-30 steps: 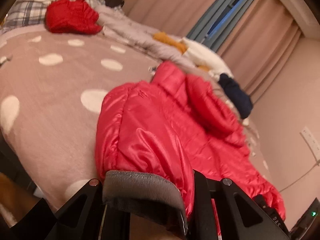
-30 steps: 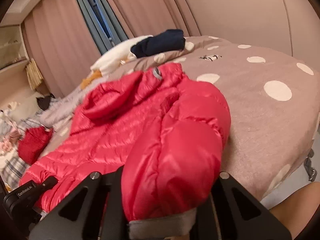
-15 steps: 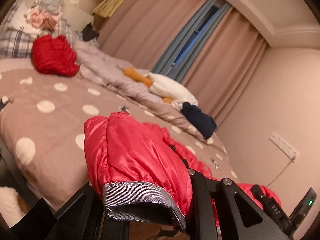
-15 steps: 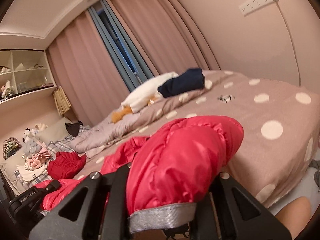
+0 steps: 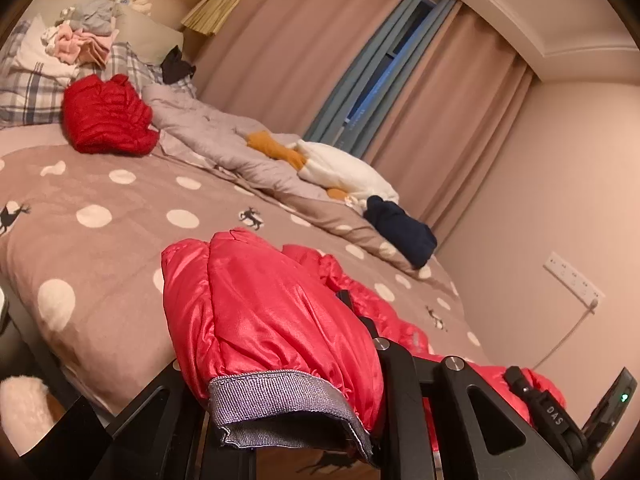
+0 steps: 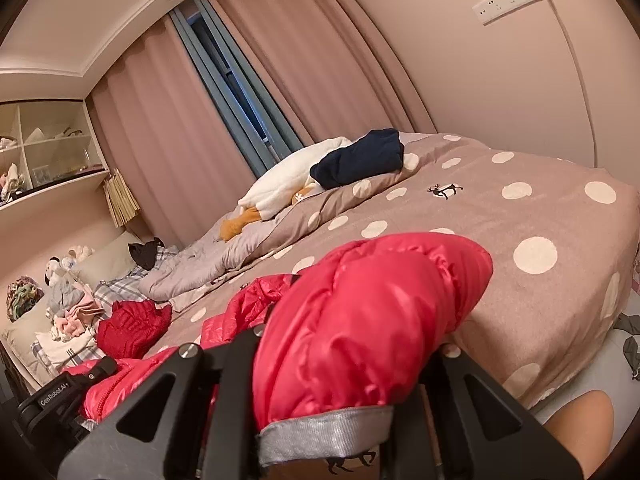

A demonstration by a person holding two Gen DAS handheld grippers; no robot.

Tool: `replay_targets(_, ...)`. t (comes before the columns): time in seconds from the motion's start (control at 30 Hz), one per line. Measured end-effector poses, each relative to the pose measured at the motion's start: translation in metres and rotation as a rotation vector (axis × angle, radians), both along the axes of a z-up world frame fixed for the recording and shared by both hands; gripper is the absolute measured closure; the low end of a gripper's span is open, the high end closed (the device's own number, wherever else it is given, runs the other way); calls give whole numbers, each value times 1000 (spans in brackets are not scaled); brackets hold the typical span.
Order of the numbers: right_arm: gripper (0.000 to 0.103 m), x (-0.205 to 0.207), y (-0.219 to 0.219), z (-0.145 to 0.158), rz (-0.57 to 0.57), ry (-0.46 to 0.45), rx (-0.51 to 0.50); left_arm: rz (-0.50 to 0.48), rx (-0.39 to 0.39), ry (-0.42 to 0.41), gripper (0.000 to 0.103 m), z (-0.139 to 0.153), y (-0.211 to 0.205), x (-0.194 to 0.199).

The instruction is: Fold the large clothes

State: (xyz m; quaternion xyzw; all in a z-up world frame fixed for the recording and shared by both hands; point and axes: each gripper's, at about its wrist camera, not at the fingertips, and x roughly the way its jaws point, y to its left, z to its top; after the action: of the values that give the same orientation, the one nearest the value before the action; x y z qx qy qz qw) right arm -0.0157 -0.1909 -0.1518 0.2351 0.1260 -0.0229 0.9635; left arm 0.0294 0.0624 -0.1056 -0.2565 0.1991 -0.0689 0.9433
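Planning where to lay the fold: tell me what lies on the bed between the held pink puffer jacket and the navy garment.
Bare dotted bedspread, apart from a small reindeer print; the right wrist view shows it between jacket and navy garment.

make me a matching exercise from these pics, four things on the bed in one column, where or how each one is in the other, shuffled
Things:
1. pink puffer jacket
2. red quilted garment
3. navy garment
4. white plush

Places or states:
A. bunched near the plaid pillow
B. at the bed's window side, between the orange piece and the navy garment
C. both grey cuffs clamped in the grippers
D. dark heap on the dotted cover, nearest the wall socket

Pairs: 1-C, 2-A, 3-D, 4-B
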Motion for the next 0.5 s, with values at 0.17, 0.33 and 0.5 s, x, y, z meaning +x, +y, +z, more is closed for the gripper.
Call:
replay_targets(0.17,86,1,2,-1,1,3,-16,0,8,1,86,0,0,-1)
replay_targets(0.33,85,4,2,-1,0,18,-23,4,22,6,86,-1,-4,0)
replay_targets(0.5,84,8,3,-1,5,26,-29,6,15,14,86,-2,-4,3)
